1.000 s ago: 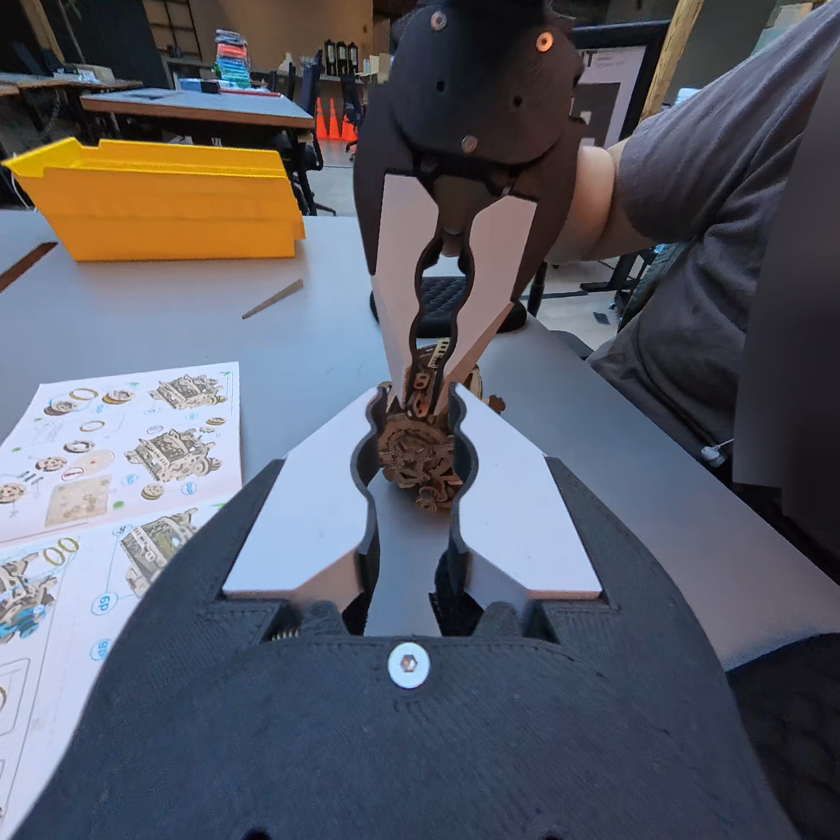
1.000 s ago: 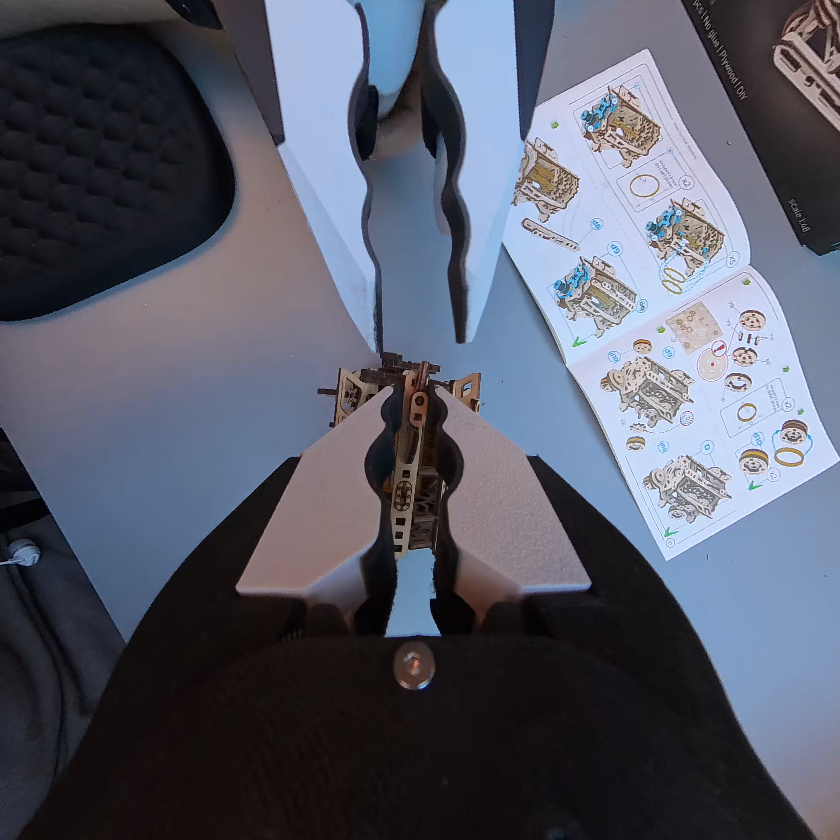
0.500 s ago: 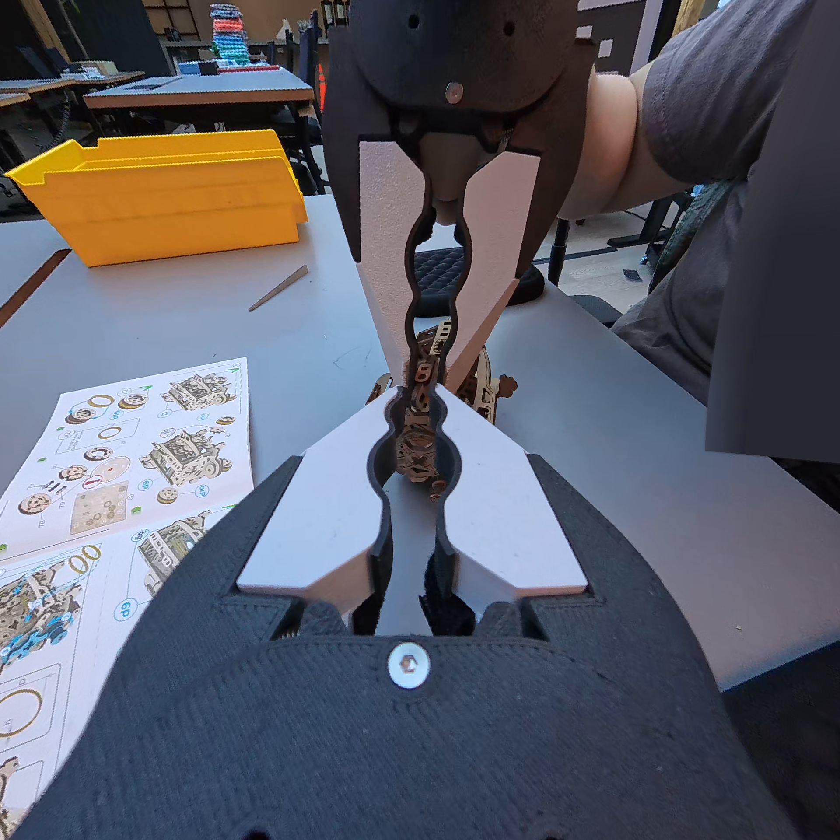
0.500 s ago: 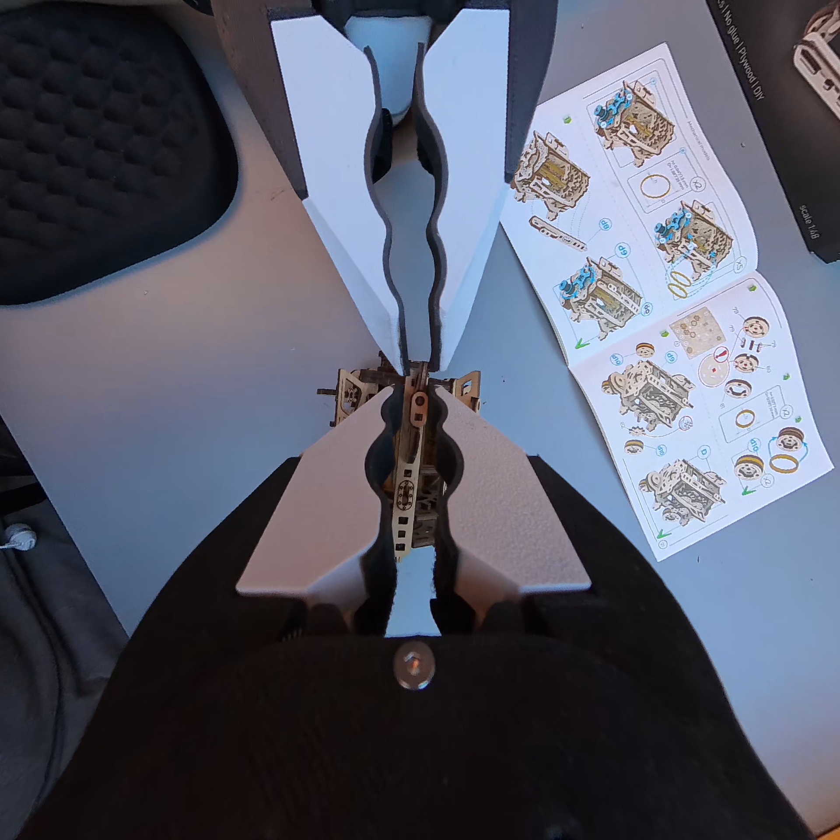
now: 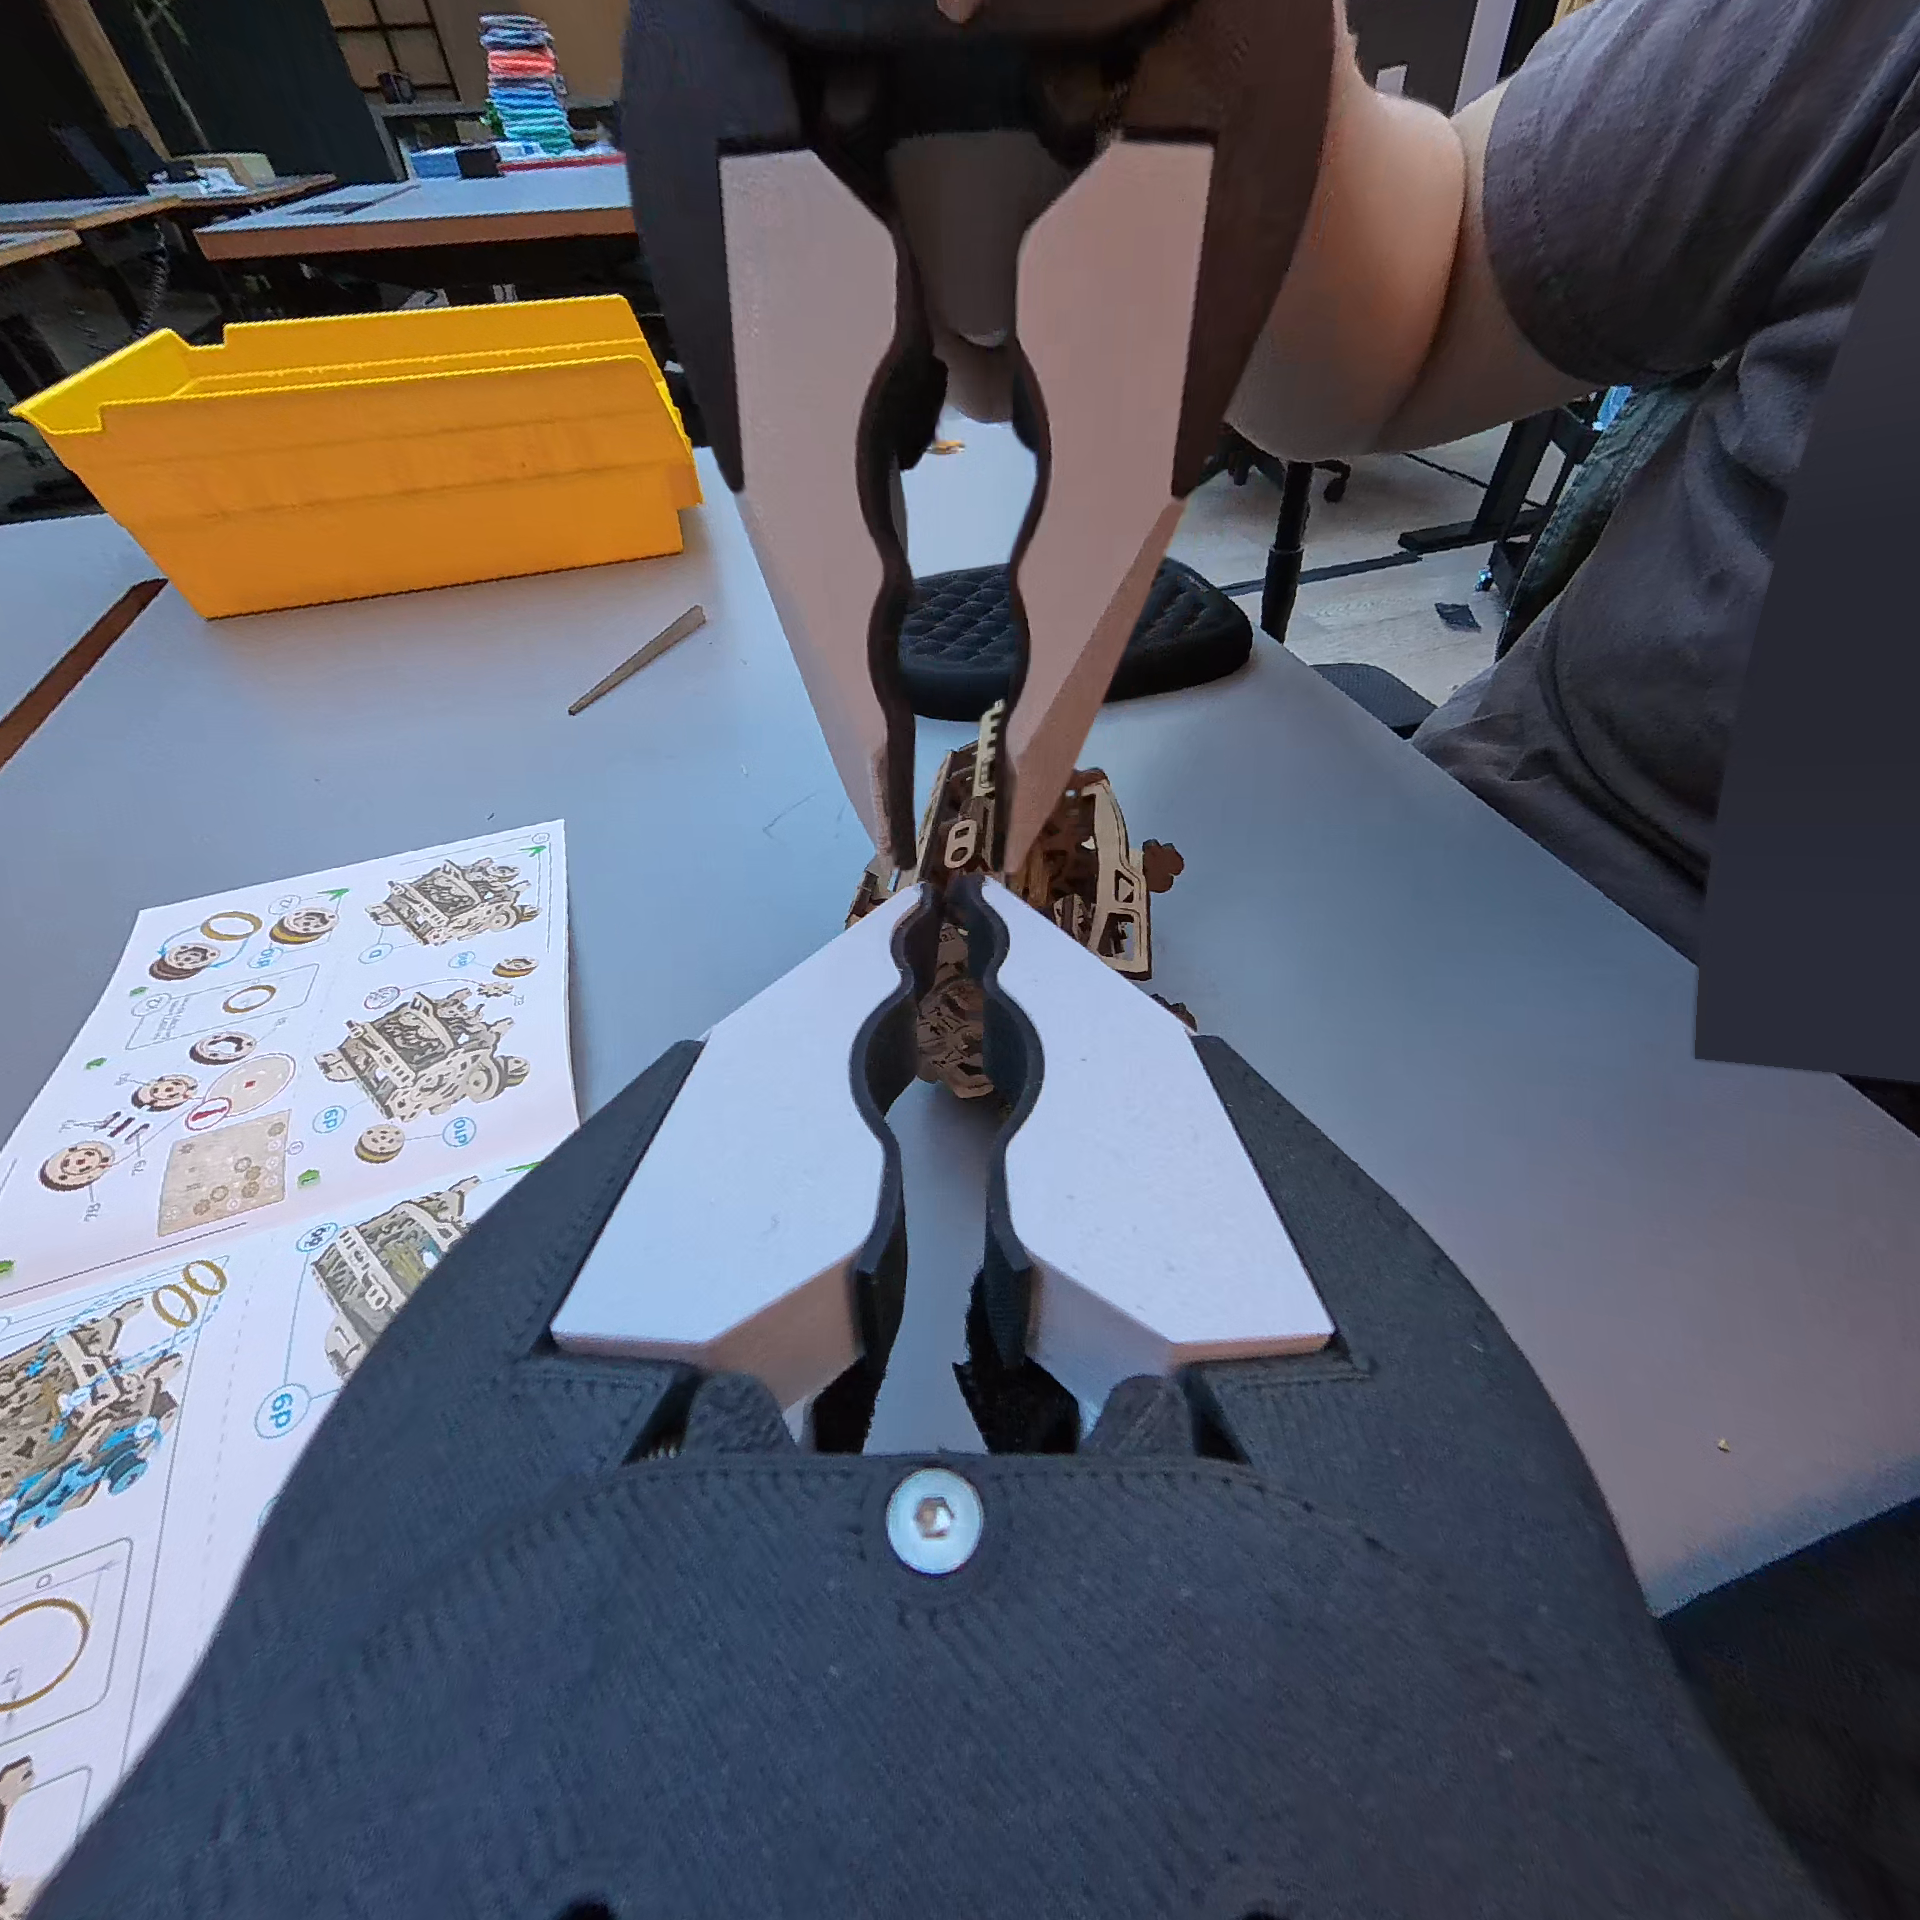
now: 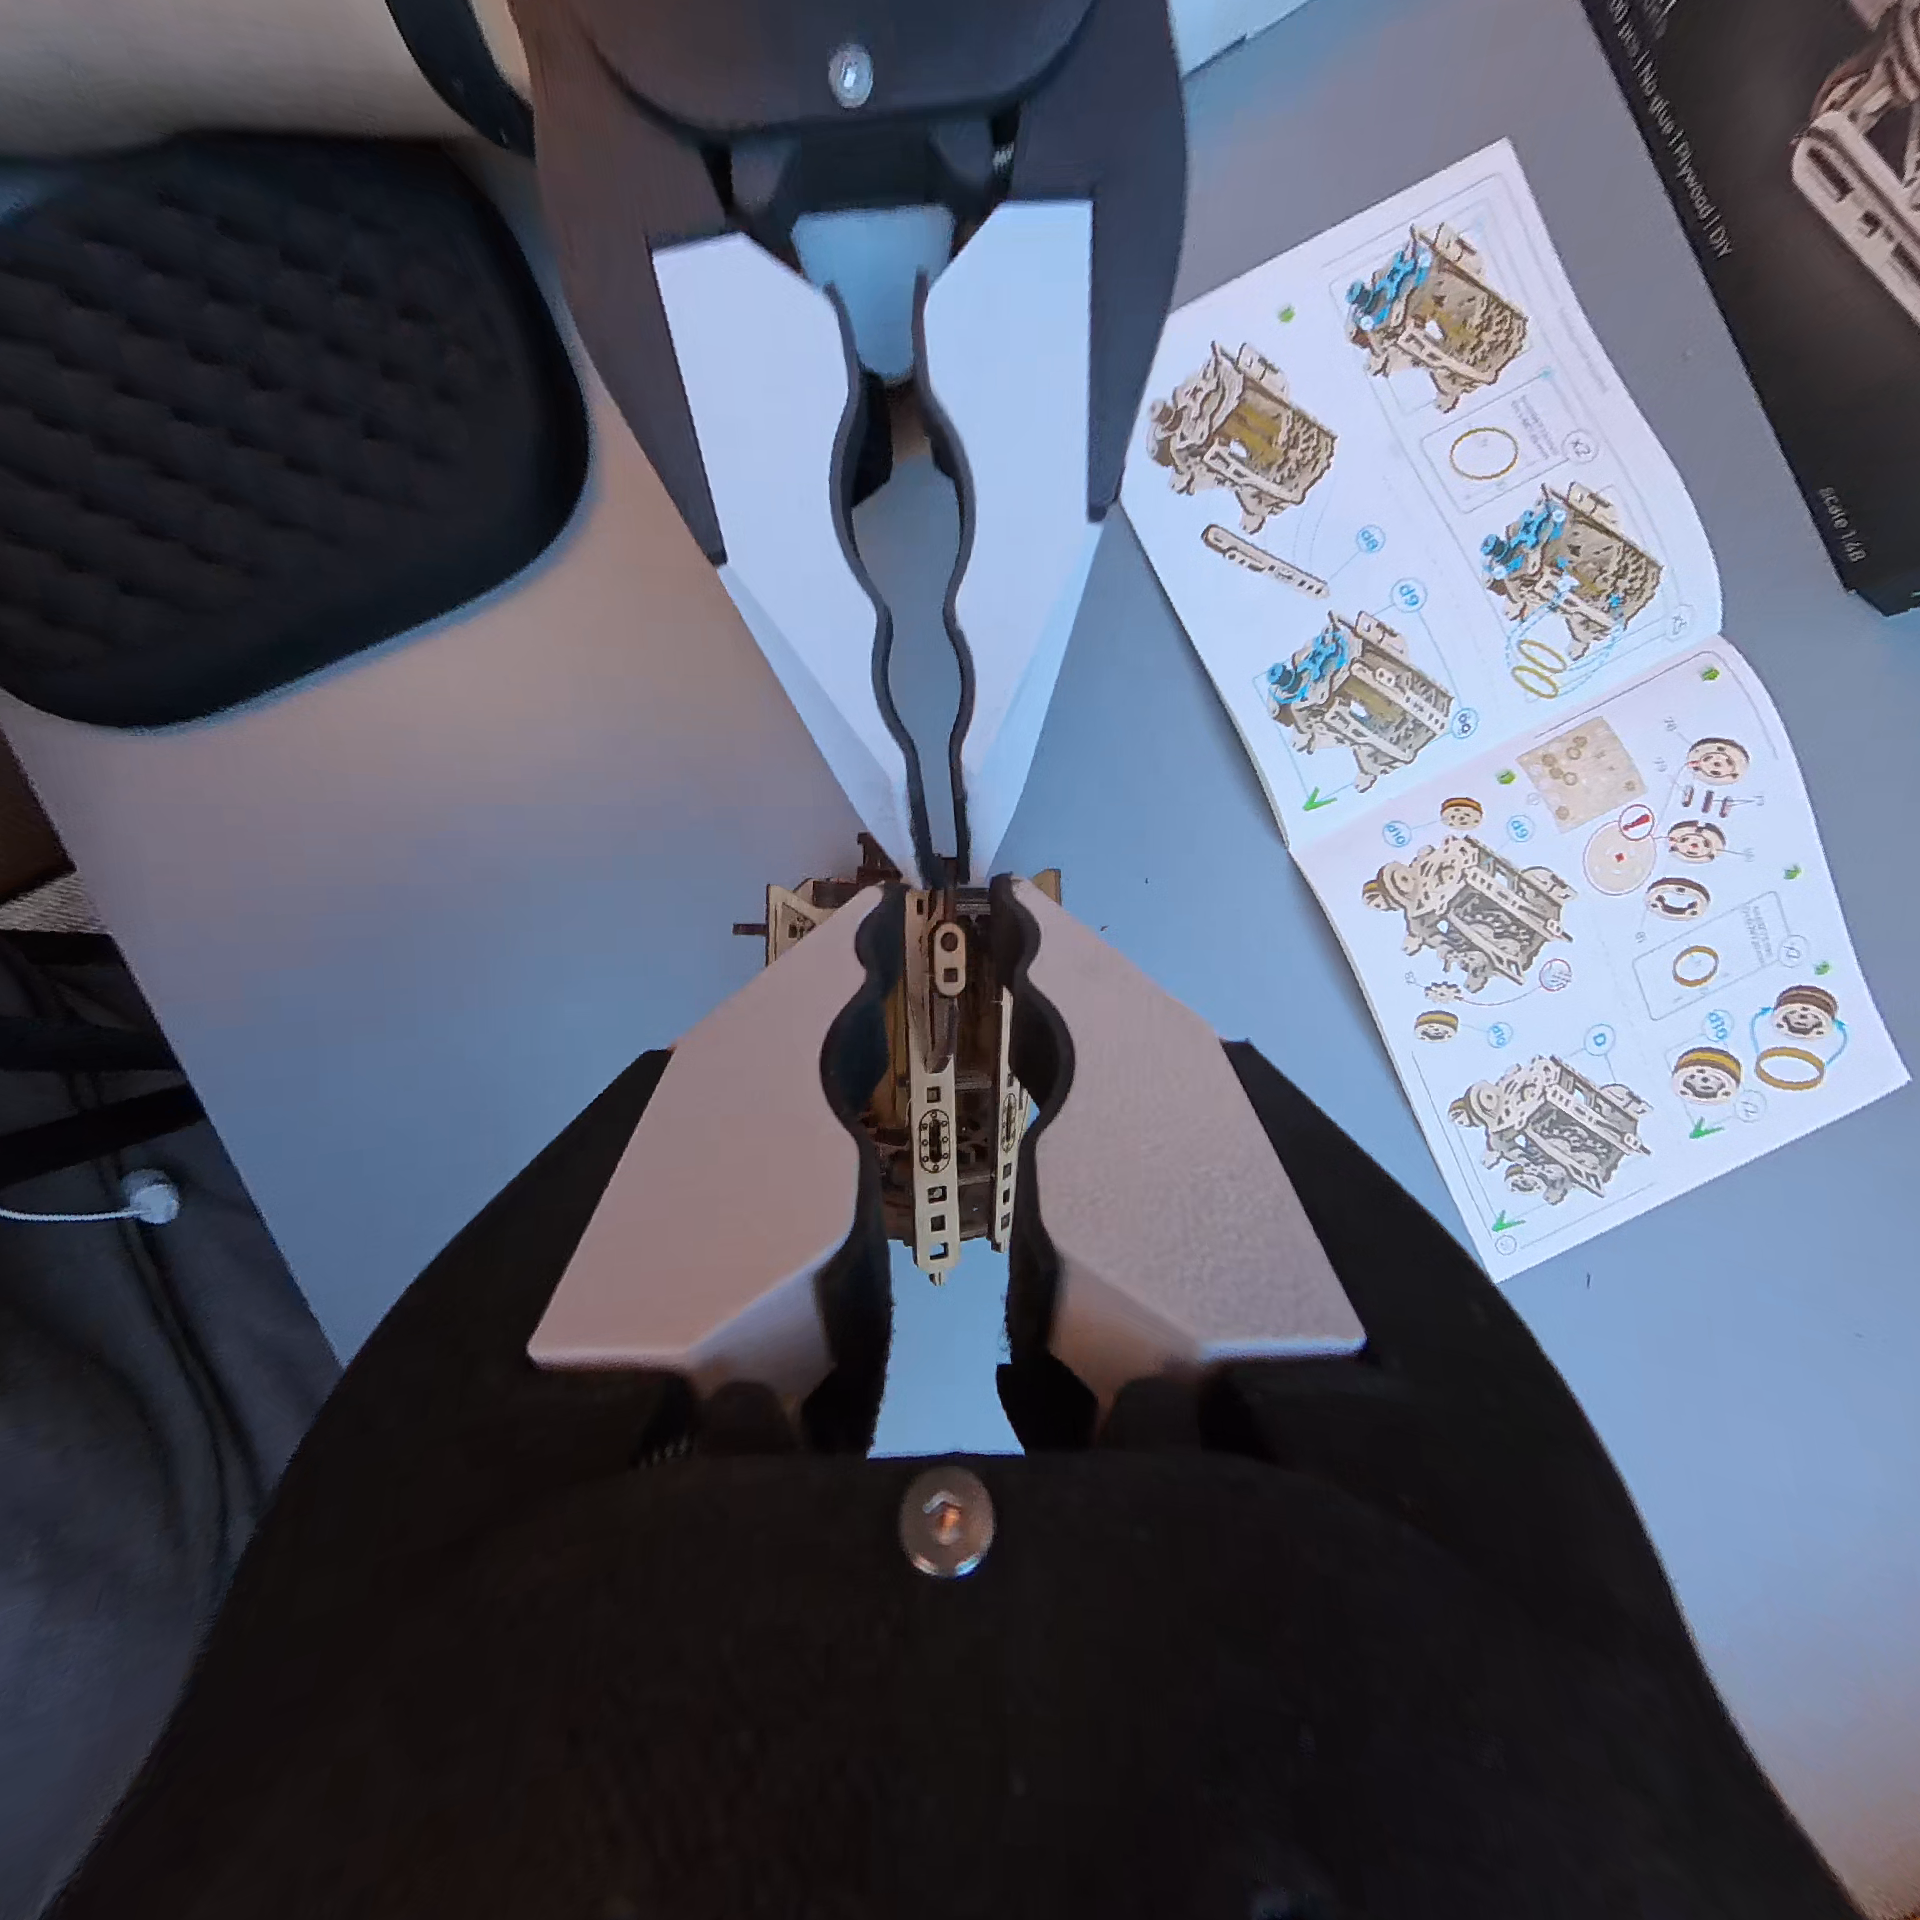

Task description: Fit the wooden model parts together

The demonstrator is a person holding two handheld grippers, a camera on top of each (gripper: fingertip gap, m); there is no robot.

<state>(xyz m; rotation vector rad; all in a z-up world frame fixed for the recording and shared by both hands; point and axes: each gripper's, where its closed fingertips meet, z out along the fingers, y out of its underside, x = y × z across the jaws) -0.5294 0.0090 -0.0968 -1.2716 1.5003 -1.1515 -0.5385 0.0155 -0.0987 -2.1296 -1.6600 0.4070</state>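
A small laser-cut wooden model (image 5: 1091, 873) stands on the grey table (image 5: 416, 748) near its right edge. My left gripper (image 5: 949, 896) reaches it from the near side, its tips pinched on a thin part at the model's top. In the right wrist view the left gripper (image 6: 941, 862) comes in from the top. My right gripper (image 6: 942, 909) comes from above, shut on a pale slotted wooden strip (image 6: 935, 1122) on top of the model. In the left wrist view the right gripper (image 5: 951, 852) hangs straight over the model. The two grippers' tips nearly meet.
An open instruction sheet (image 5: 312, 1039) lies left of the model, also seen in the right wrist view (image 6: 1558, 831). A yellow bin (image 5: 384, 447) and a thin wooden stick (image 5: 639, 660) lie farther back. A black box (image 6: 1787, 260), a black chair seat (image 6: 260, 416) and a person's arm (image 5: 1455, 260) are close by. My two grippers' fingertips are within a few centimetres of each other. Both grippers' tips are roughly 30 cm from the thin wooden stick (image 5: 639, 660).
My left gripper has narrowed from spread around the model to pinched on its top part. The right gripper has stayed on the strip and looms closer in the left wrist view.
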